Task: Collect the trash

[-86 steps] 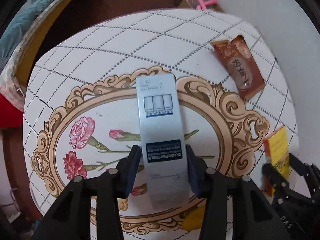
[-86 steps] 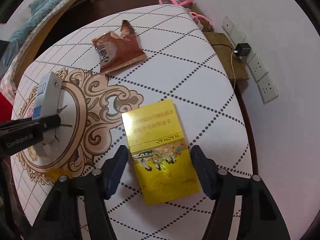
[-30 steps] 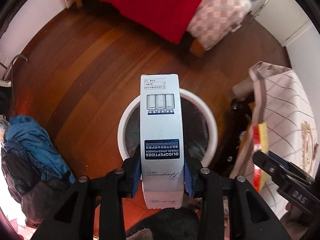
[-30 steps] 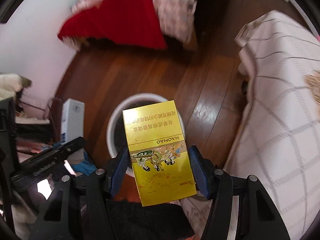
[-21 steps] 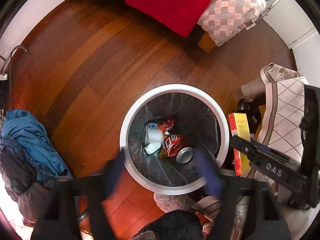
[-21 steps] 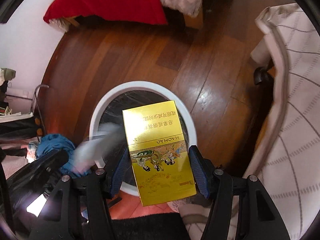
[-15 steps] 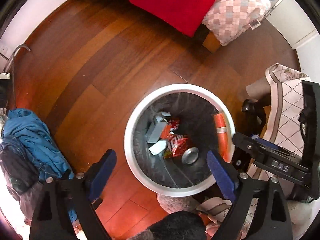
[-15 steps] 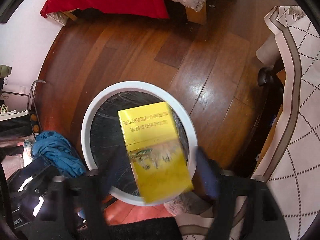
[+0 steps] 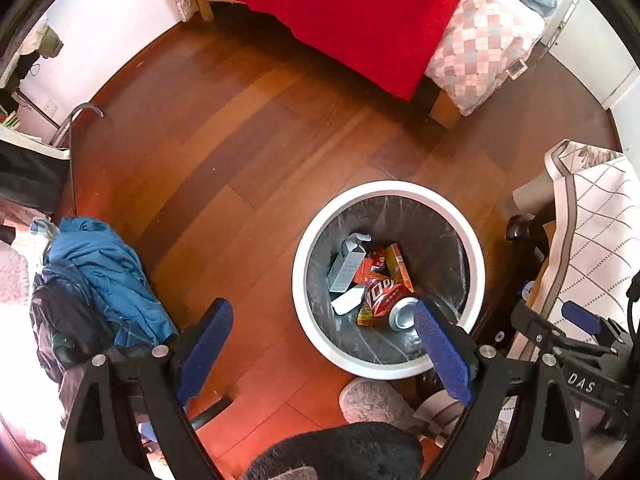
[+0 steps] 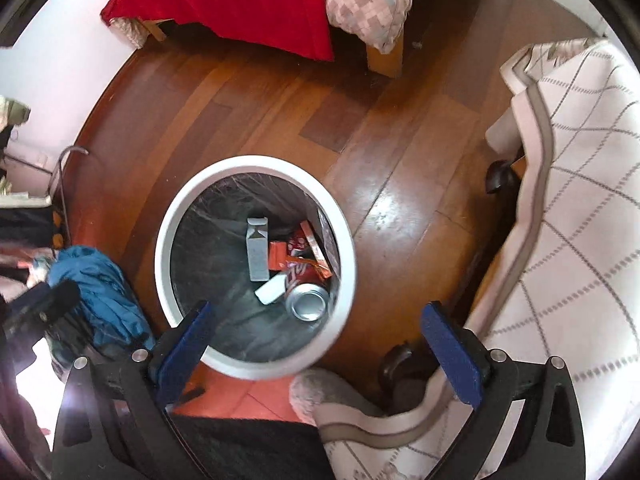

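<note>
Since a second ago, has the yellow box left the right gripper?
Yes. The right gripper is open and empty, and the yellow box has dropped into the white bin, leaning against its inner wall beside the soda can.

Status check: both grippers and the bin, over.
Left gripper open, empty. Right gripper open, empty, above the trash bin. Grey box and yellow box lie inside among the soda can and wrappers. Nothing blocking.
</note>
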A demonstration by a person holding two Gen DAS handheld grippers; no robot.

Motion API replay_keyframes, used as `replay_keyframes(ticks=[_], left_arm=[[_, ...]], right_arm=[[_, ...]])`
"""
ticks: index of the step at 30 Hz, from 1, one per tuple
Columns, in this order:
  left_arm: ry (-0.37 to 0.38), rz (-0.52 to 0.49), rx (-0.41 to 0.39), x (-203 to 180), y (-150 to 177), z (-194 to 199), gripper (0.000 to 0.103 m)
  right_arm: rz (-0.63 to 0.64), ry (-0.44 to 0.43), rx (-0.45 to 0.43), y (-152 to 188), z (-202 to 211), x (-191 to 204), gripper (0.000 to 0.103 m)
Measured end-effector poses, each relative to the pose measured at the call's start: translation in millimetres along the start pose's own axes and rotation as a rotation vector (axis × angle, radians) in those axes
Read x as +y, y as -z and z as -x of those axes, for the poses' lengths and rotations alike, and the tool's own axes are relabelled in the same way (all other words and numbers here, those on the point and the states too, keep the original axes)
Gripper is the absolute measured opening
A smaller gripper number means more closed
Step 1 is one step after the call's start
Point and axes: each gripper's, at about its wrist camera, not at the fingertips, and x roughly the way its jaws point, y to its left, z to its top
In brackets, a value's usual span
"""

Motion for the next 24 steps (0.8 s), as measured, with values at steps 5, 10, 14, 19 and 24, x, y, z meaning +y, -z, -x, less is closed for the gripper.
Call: replay_keyframes(ticks=[5, 10, 14, 19, 24], left_arm=[[-0.006, -0.023, -0.039, -7, 14, 25, 0.092], [0.007, -0.024, -0.082, -8, 28, 55, 0.092], [0.02, -0.006, -0.141, -5, 38, 89, 0.092], [0.033, -0.001, -0.206, 1, 50, 129, 0.092], [0.042, -0.007, -0.254, 5, 61, 163, 0.092]], right_arm=[[0.017, 0.004, -0.028, 19, 28, -1, 0.103], [0.04, -0.012, -0.067, 35, 67, 1, 0.103], [0.047, -0.032, -0.1, 47, 99, 4, 0.103], [0.074, -0.063, -0.159, 61, 145, 12, 0.103], [0.099, -0.103, -0.216, 75, 190, 19, 0.103]])
